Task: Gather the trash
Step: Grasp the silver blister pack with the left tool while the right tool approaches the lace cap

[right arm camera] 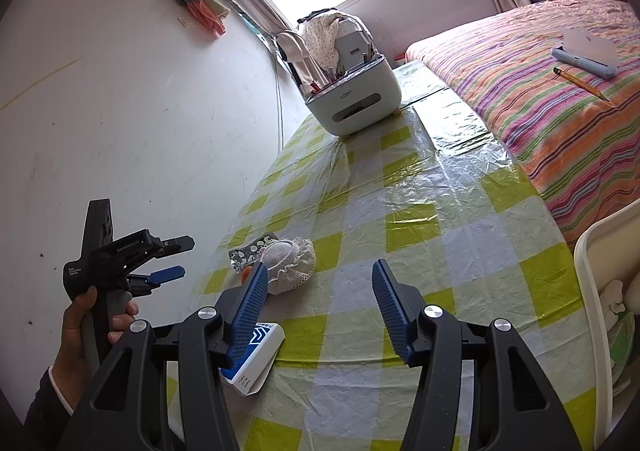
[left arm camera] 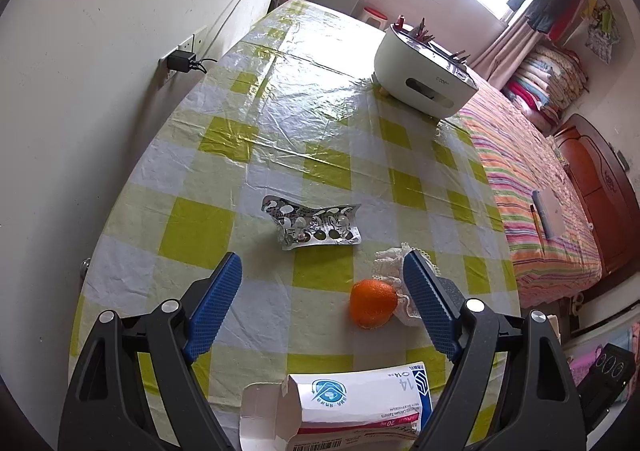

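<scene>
Your left hand-held gripper (left arm camera: 322, 275) hangs over the tabletop (left arm camera: 224, 123) with its blue fingers (left arm camera: 216, 311) spread wide and nothing between the pads. Seen from the right wrist camera, your left hand (right arm camera: 90, 325) grips its handle off to the left, above the near left part of the checked cloth.

The trash lies in a loose group below that gripper. A crumpled, emptied foil pill blister (left arm camera: 312, 227) rests just beyond the fingertips, toward the far side. An orange piece of fruit peel (left arm camera: 370, 303) sits to the right of centre, touching a white lacy wrapper (left arm camera: 394, 263) that shows just beside the right finger. An opened white and blue medicine box (left arm camera: 352, 407) lies nearest of all, its flap torn up, between the gripper's arms at the near edge.

Your right hand-held gripper (right arm camera: 318, 279) is released too, jaws partly apart and empty, pointing along the tabletop to the right of the trash. Its left finger (right arm camera: 250, 307) overlaps the box and the wrapper in the picture; whether it touches them you cannot tell.

At the near right edge stands a white bin (right arm camera: 592, 291) with some scraps inside. A white storage box (left arm camera: 424, 75) stands at the far end of the tabletop, and a striped bed (right arm camera: 540, 91) runs along the right.
</scene>
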